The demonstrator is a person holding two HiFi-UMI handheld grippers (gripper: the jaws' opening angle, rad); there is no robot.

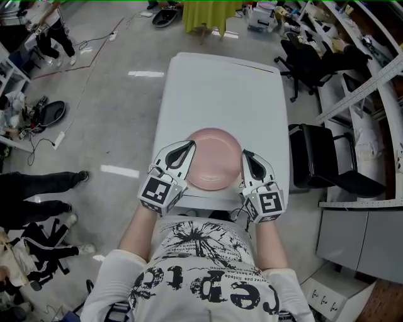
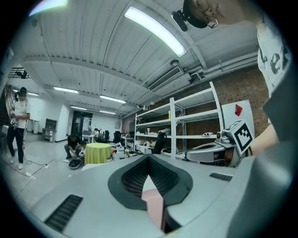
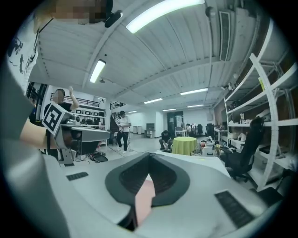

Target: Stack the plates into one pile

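A pink plate lies on the near end of the white table; whether more plates sit under it I cannot tell. My left gripper is shut, its tip at the plate's left rim. My right gripper is shut too, its tip at the right rim. In the left gripper view the jaws meet at the tip, and a sliver of the pink plate shows through the slit below. The right gripper view shows the same: closed tip, pink plate behind the slit. Nothing is held.
A black chair stands close to the table's right side, with another office chair further back. A bystander's legs are on the floor at left. A yellow-green covered table stands beyond the far end.
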